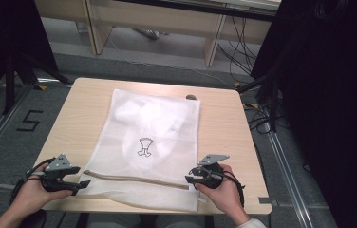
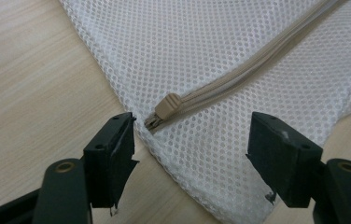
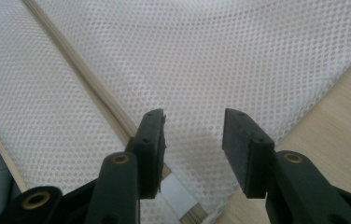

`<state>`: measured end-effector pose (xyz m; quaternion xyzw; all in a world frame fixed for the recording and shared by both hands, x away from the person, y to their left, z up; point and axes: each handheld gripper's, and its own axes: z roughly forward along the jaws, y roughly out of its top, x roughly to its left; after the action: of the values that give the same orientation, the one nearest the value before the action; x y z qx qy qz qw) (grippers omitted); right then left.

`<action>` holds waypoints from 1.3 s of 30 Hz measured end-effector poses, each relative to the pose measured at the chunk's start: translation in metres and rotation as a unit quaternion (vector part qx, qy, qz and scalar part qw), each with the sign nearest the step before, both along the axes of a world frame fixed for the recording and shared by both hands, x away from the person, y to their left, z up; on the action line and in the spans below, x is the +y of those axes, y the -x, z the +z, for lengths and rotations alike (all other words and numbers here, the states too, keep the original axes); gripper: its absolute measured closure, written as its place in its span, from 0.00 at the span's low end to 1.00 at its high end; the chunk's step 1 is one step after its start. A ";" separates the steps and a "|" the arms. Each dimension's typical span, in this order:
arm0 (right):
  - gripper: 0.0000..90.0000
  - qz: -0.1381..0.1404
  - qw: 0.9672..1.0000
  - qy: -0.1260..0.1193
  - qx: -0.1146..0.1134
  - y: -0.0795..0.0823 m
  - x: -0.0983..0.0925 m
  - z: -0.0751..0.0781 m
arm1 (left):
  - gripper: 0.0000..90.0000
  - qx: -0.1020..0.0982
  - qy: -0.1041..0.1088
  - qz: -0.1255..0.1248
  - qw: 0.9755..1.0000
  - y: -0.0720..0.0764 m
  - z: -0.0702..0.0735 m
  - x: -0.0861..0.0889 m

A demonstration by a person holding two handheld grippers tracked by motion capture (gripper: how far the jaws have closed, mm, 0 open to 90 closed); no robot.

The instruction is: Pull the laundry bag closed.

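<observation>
White mesh laundry bag [image 1: 153,142] with closed beige zipper [image 1: 136,179], flat on table [image 1: 224,123]

You have one white mesh laundry bag [image 1: 150,142] with one beige zipper [image 1: 136,179], and two black grippers.

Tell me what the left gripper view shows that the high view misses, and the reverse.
The left gripper view gives the beige zipper pull at the zipper's end, lying between the left gripper's open jaws, and the mesh's fine holes. The high view gives the whole mesh bag, the white garment with a small drawn figure inside it, both hands and the right gripper. Both share the bag, its zipper and the wooden table.
</observation>
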<state>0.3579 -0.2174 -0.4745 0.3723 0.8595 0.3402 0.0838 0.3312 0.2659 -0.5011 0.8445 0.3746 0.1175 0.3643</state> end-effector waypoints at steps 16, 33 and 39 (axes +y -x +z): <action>0.64 0.075 0.996 -0.026 -0.042 -0.003 0.036 0.010 | 0.34 0.029 0.008 0.004 1.000 -0.001 -0.003 0.002; 0.63 0.128 0.988 -0.031 -0.079 -0.018 0.109 0.022 | 0.32 0.033 0.006 0.007 0.999 -0.003 -0.004 0.003; 0.58 0.111 0.988 -0.052 -0.094 -0.022 0.116 0.029 | 0.32 0.035 0.020 0.011 0.999 -0.002 -0.004 0.002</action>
<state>0.3798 -0.1013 -0.4453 0.2450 0.8651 0.4245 0.1063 0.3330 0.2674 -0.5054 0.8367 0.3981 0.0848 0.3663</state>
